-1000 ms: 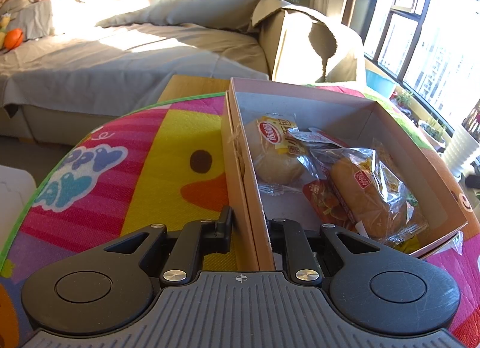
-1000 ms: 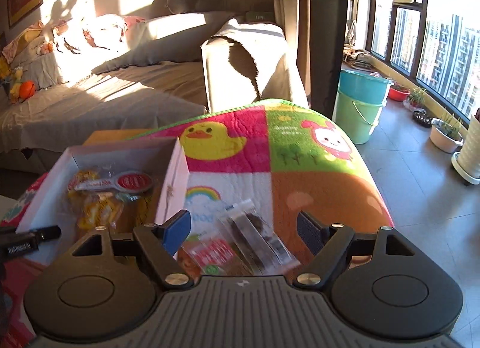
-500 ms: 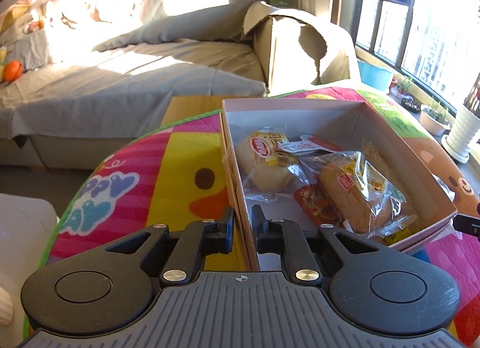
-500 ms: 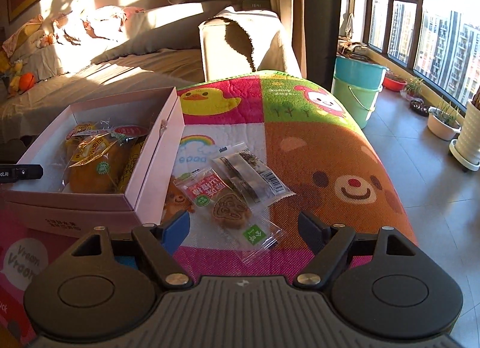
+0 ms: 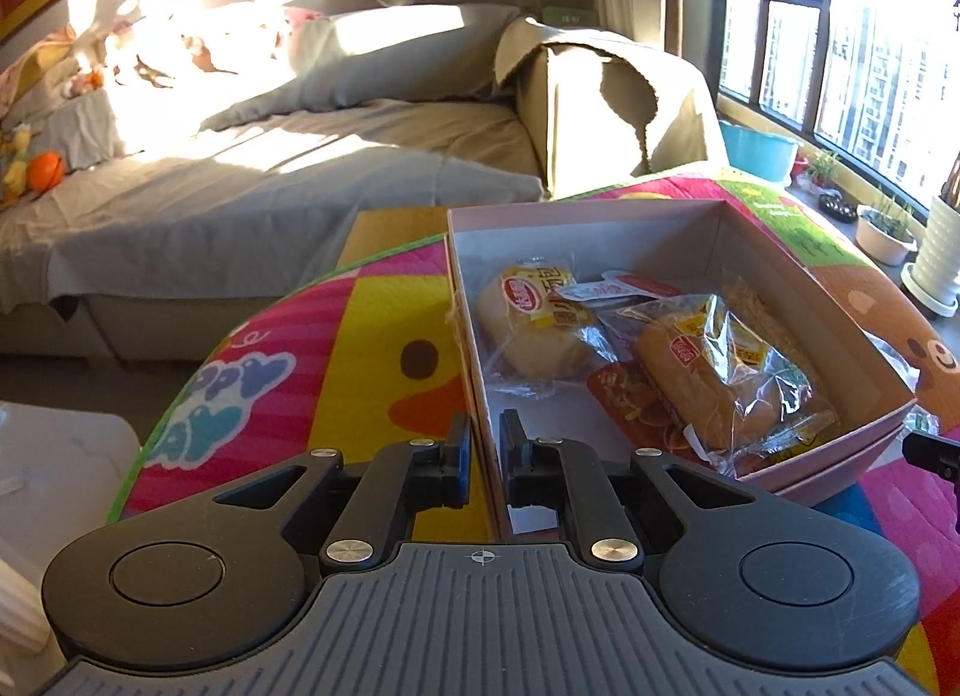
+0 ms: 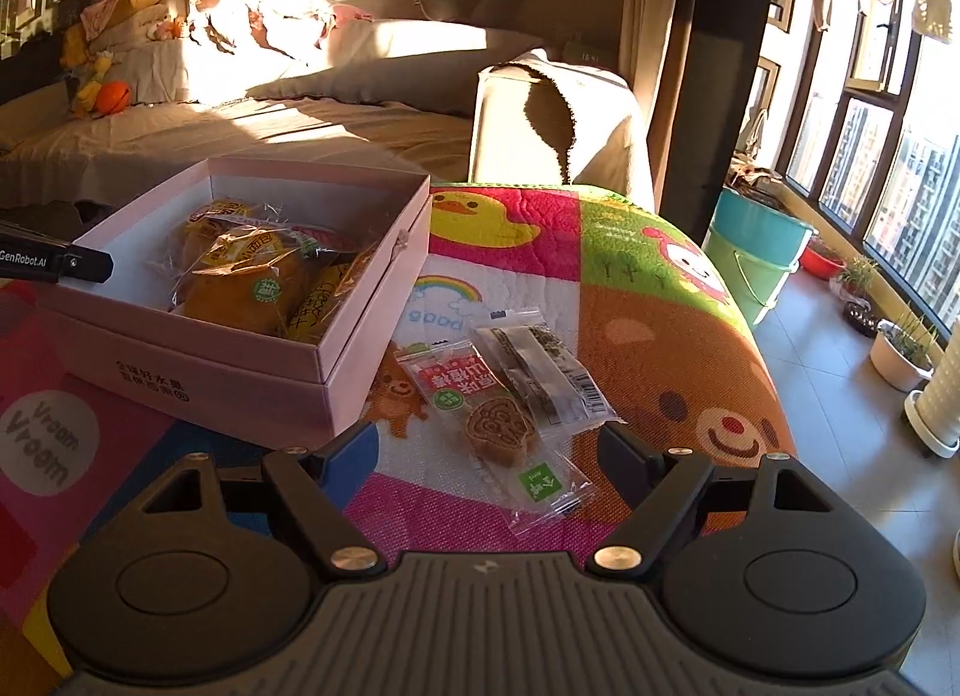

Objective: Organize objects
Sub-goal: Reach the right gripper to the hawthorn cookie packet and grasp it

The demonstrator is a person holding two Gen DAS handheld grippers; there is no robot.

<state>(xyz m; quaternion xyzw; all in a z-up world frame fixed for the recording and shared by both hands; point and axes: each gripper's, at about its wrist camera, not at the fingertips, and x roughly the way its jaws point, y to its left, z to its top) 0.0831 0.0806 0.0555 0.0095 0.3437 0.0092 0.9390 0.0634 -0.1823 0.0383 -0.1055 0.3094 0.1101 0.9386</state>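
An open pink box (image 5: 600,213) sits on a colourful play mat, with wrapped bread rolls (image 5: 720,378) inside. My left gripper (image 5: 483,444) is shut on the box's near left wall, one finger inside and one outside. In the right wrist view the pink box (image 6: 240,360) lies at the left, and the left gripper's tip (image 6: 60,264) shows at its far side. Two packets lie on the mat beside it: a cookie packet (image 6: 492,426) and a dark snack packet (image 6: 546,372). My right gripper (image 6: 489,450) hangs open just before them, holding nothing.
The play mat (image 6: 660,336) drops off at its right edge to a tiled floor with stacked buckets (image 6: 756,252) and plant pots (image 6: 900,354). A covered sofa (image 5: 270,186) stands behind the mat. A white object (image 5: 54,456) is at the left.
My left gripper's jaws closed onto the box wall and rose a little. My right gripper drew back and lower, so the two packets now lie fully ahead of its fingers.
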